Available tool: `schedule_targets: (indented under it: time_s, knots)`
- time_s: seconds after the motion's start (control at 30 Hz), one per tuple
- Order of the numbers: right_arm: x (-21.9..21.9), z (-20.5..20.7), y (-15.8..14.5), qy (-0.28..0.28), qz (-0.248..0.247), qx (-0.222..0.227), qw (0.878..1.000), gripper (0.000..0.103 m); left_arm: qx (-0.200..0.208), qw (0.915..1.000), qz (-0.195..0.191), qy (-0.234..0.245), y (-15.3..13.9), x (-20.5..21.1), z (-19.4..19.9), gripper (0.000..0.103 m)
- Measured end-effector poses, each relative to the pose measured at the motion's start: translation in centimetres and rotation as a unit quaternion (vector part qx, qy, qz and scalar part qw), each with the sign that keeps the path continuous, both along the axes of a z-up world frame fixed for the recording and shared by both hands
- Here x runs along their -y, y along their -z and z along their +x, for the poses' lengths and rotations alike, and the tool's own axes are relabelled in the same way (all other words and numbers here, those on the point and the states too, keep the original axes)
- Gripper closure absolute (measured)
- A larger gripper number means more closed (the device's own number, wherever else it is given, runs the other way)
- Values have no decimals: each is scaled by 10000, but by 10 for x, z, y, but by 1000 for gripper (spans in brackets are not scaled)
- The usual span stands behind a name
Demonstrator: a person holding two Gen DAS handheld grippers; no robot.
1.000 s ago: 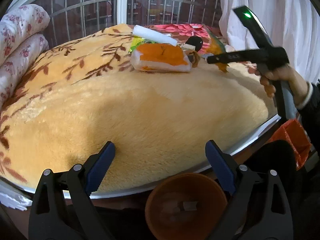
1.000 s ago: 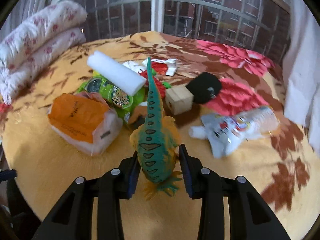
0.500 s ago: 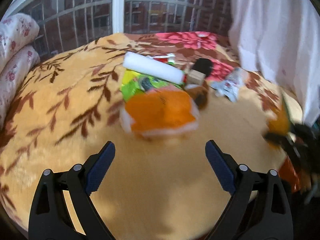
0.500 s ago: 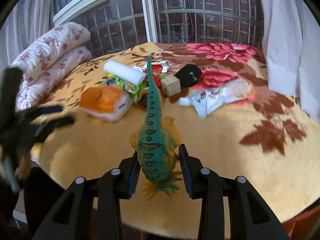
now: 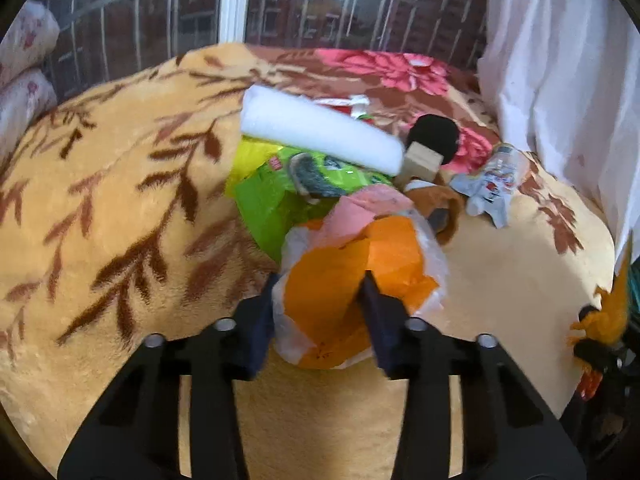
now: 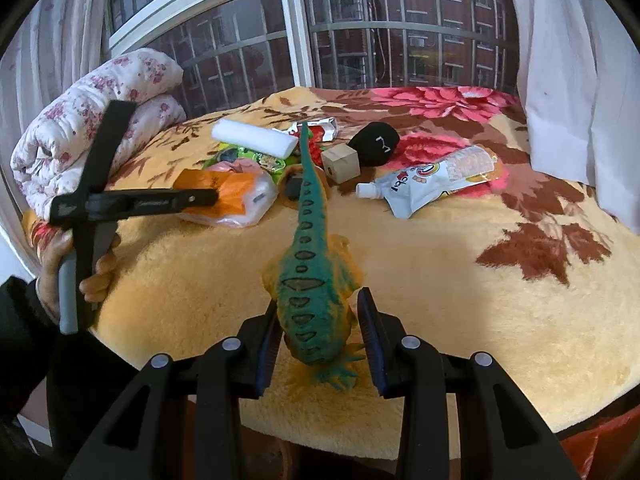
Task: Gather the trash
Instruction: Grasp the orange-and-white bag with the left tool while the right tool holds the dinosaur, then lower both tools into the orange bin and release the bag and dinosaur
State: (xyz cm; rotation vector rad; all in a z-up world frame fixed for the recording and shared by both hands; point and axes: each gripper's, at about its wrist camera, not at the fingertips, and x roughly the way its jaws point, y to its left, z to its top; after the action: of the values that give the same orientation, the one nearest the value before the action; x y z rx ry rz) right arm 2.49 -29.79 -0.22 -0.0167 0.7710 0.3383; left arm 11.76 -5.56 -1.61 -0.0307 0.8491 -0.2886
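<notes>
Daylight comes in through the window (image 6: 360, 40) at the back, fairly soft, nothing blown out except the white curtain (image 5: 560, 60) on the right, which looks a bit washed. The blanket (image 6: 460, 280) is evenly lit, with a dark shadow band along its near edge in both views. Left wrist view is smeary with motion blur, especially the orange bag (image 5: 348, 280) and green wrapper (image 5: 272, 196). Right wrist view is much sharper. Heavy fisheye bending, black vignette in the corners.
</notes>
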Motion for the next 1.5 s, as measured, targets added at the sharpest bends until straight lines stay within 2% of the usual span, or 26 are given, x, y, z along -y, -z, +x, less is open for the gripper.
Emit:
schedule_targets:
  time_s: [0.03, 0.07, 0.27, 0.37, 0.47, 0.67, 0.93, 1.1, 1.27, 1.5]
  knots:
    - [0, -1, 0, 25, 18, -6, 10000, 66, 66, 10000, 21, 14, -4, 2, -7, 76]
    - [0, -2, -1, 47, 27, -3, 10000, 66, 142, 9999, 54, 18, -8, 4, -14, 77]
    - [-6, -16, -7, 17, 31, 50, 10000, 66, 677, 9974, 72, 254, -36, 16, -72, 79]
    - [-10, -26, -13, -38, -20, 125, 9999, 67, 789, 9963, 111, 335, -46, 22, -101, 79]
    - [-15, -38, -18, -119, -54, 164, 9998, 67, 913, 9948, 317, 335, -53, 25, -129, 79]
    - [-22, -68, -21, -255, -105, 167, 9995, 67, 925, 9941, 399, 397, -53, 21, -173, 79]
    - [-25, -106, -25, -369, 15, 171, 9992, 67, 685, 9960, 481, 315, -33, 9, -225, 79]
    - [-34, -131, -19, -616, -116, 8, 9980, 67, 369, 9964, 623, 435, -11, 7, -252, 79]
    - [-48, -156, 6, -917, -421, -307, 9944, 67, -25, 9954, 812, 501, 17, 3, -266, 79]
    - [-65, -163, 53, -1239, -629, -919, 9860, 67, -703, 9909, 996, 579, 63, 4, -256, 79]
